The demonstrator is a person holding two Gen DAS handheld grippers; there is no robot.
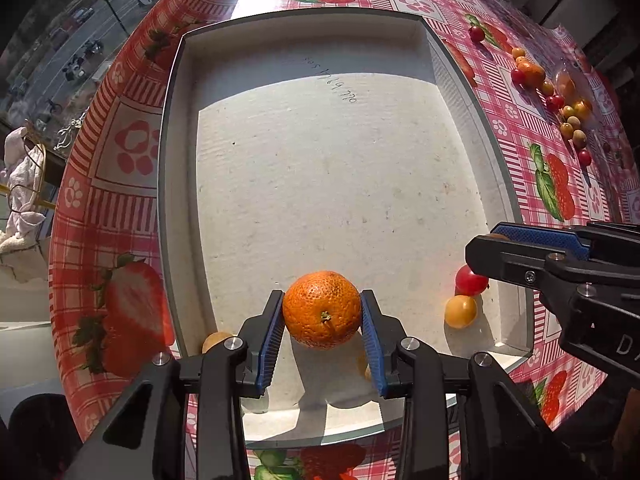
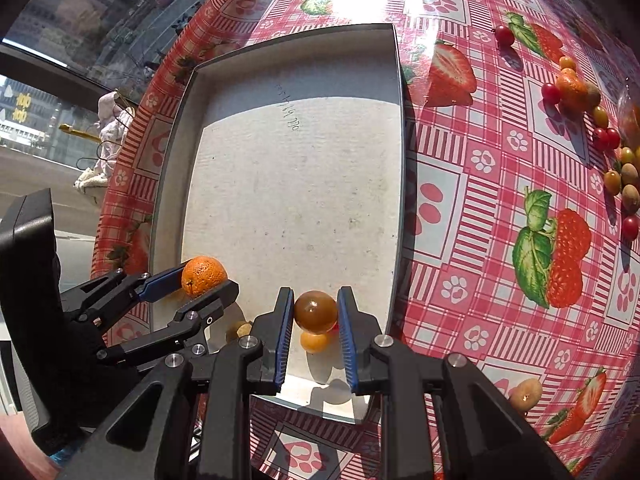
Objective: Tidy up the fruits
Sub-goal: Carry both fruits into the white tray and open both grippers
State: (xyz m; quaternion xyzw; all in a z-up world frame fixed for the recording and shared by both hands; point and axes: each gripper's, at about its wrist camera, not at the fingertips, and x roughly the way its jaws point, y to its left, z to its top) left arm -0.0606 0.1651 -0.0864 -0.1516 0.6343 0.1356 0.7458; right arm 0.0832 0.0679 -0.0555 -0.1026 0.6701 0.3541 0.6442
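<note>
Left gripper (image 1: 322, 312): clamped on a tangerine (image 1: 322, 309), held low over the white tray (image 1: 180, 200).
Tray: a few small fruits already placed at its near end, yellow tomato (image 1: 461, 311) among them.
Right gripper (image 2: 312, 314): closed around an amber fruit (image 2: 315, 312) above the tray.
Remaining: a fruit cluster (image 2: 600, 128) is left on the tablecloth (image 2: 480, 200); most sorting judged undone.
</note>
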